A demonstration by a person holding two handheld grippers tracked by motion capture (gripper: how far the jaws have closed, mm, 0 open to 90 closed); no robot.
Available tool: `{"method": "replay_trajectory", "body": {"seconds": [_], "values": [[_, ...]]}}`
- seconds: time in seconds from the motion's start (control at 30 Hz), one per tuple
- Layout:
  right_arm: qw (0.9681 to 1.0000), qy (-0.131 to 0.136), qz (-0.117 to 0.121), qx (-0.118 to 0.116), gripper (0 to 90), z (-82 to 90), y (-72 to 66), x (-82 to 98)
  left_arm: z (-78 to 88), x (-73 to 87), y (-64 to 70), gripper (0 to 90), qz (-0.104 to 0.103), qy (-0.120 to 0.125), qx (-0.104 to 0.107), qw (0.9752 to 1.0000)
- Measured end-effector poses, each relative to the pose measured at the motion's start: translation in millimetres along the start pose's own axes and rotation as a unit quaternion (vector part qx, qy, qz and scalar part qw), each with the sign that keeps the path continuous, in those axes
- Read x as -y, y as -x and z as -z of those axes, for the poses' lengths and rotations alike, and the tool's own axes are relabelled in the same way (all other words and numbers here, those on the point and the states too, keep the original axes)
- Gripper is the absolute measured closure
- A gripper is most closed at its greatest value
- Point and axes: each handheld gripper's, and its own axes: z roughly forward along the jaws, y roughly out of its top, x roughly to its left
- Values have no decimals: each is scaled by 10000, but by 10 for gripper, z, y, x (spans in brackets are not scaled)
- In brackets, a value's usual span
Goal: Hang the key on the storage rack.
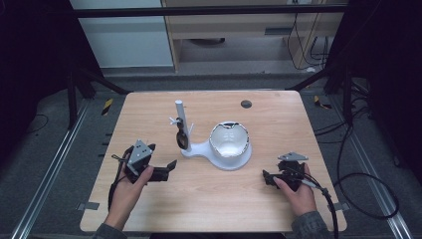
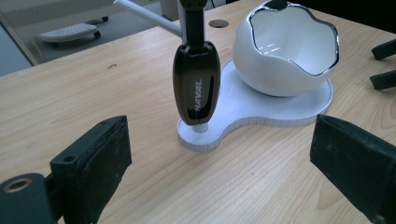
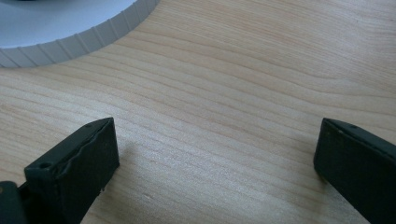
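Spanning the scene, the wooden table point(image 1: 209, 199) carries a white stand point(image 1: 209, 149) with a cracked-egg bowl point(image 1: 229, 141) and a post point(image 1: 180, 117). From the post hangs a dark key fob point(image 2: 196, 88), just above the stand's base. Both the left gripper point(image 1: 161, 172) and the right gripper point(image 1: 271, 180) rest spread wide, holding nothing. Risk: 1 jaw nudging the light stand could tip it, or swing the fob off its peg.

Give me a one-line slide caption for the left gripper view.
Open left gripper faces a dark brown key fob hanging on a white stand beside its white egg-shaped bowl.
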Motion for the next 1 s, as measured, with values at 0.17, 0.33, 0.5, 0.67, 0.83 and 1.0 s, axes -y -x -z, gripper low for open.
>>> {"method": "replay_trajectory", "body": {"seconds": [0.17,0.33,0.5,0.67,0.83,1.0], "values": [[10000,-1,-2,0,5,0,0,0,-6,83,-27,50,-59,-115,-49,9999],[10000,0,-1,-1,5,0,0,0,-22,156,-54,51,-90,-201,-110,9997],[10000,-2,-2,0,4,0,0,0,-67,255,-72,51,-112,-373,-75,9992],[10000,0,-2,-1,4,0,0,0,-95,348,-99,51,-191,-630,-52,9978],[10000,-1,-1,0,5,0,0,0,-141,413,-97,48,-286,-906,5,9955],[10000,-1,-1,1,4,0,0,0,-177,493,-110,48,-253,-1188,-33,9926]]}}
